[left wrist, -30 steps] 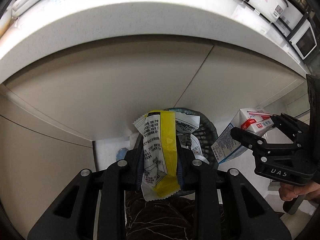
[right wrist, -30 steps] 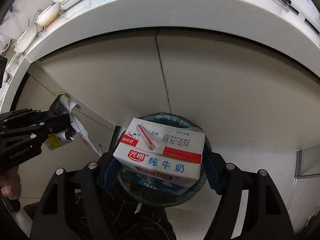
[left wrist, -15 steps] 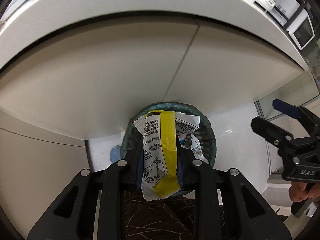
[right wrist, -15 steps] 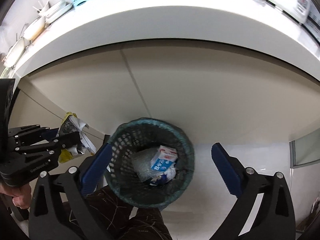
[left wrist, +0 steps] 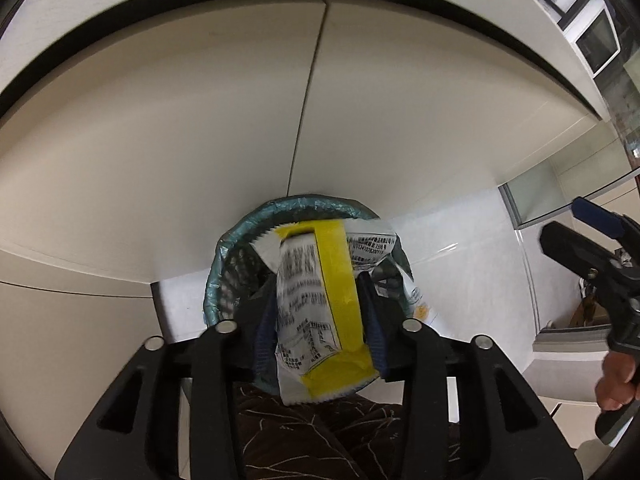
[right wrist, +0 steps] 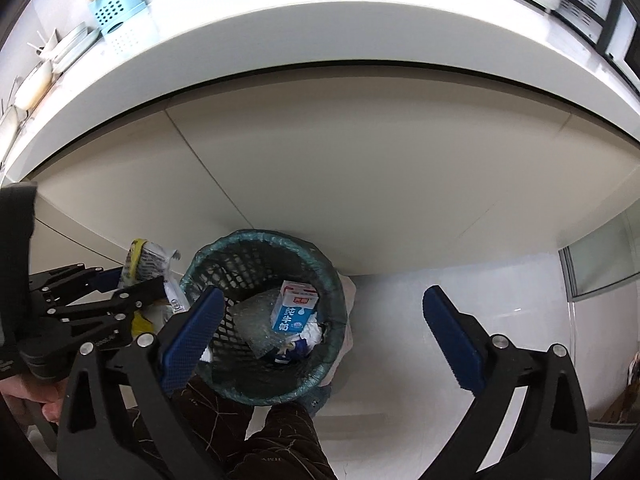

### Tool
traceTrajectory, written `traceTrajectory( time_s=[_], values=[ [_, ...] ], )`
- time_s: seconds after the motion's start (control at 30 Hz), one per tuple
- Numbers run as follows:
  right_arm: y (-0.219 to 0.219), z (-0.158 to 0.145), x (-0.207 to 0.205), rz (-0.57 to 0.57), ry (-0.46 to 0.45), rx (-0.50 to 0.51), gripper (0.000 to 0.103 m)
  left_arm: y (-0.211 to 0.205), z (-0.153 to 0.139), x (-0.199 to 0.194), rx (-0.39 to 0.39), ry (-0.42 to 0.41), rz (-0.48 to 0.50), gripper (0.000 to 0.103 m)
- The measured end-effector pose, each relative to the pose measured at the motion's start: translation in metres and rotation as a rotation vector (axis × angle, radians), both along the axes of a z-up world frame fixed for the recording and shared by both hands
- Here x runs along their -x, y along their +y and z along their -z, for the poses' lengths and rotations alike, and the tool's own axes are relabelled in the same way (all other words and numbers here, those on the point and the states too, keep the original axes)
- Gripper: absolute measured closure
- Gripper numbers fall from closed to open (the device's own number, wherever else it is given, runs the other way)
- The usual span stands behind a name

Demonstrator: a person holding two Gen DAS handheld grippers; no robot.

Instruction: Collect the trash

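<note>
From the left wrist, the left claw (left wrist: 318, 312) clamped a yellow-and-white wrapper (left wrist: 320, 300) above the mesh bin (left wrist: 224, 264) on the floor.

From the right wrist, the right claw (right wrist: 320, 332) gaped wide, holding nothing; the milk carton (right wrist: 294, 306) lay inside the bin, below the counter (right wrist: 280, 32) edge.

I see a yellow-and-white printed wrapper (left wrist: 320, 304) pinched upright above the teal mesh bin (right wrist: 264, 320) on the floor, where a blue-and-white milk carton (right wrist: 295, 307) lies tilted.
</note>
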State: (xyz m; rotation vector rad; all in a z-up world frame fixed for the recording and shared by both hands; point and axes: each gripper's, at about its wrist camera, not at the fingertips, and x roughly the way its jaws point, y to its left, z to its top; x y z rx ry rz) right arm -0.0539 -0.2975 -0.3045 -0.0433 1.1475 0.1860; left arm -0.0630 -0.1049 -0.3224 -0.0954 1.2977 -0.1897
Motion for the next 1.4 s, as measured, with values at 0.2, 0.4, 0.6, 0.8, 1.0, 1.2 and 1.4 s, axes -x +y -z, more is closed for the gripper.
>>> traceTrajectory(
  time_s=[0.2,0.4,0.6,0.8,1.0,1.2,1.4],
  values=[
    [-0.006,-0.003,0.003,0.012,0.003,0.017,0.008,-0.014,0.008,0.000,-0.011,0.015,0.023,0.055],
    [-0.005,-0.007,0.002,0.021,0.000,0.015,0.008,-0.019,0.007,0.003,-0.019,0.006,0.043,0.042],
    [-0.007,-0.026,-0.001,0.026,-0.019,-0.006,0.008,-0.016,-0.027,0.006,-0.031,-0.068,0.008,0.009],
    [0.002,-0.074,-0.008,0.030,-0.076,-0.053,0.008,-0.003,-0.087,0.009,-0.044,-0.146,-0.045,0.006],
    [0.016,-0.140,-0.007,-0.019,-0.127,-0.044,0.008,0.015,-0.160,0.013,-0.056,-0.200,-0.118,0.006],
    [0.019,-0.195,-0.006,-0.002,-0.121,-0.007,0.008,0.042,-0.211,0.017,-0.068,-0.185,-0.228,0.006],
    [0.019,-0.225,0.008,0.007,-0.120,-0.004,0.008,0.047,-0.247,0.031,-0.084,-0.206,-0.243,0.006]
  ],
)
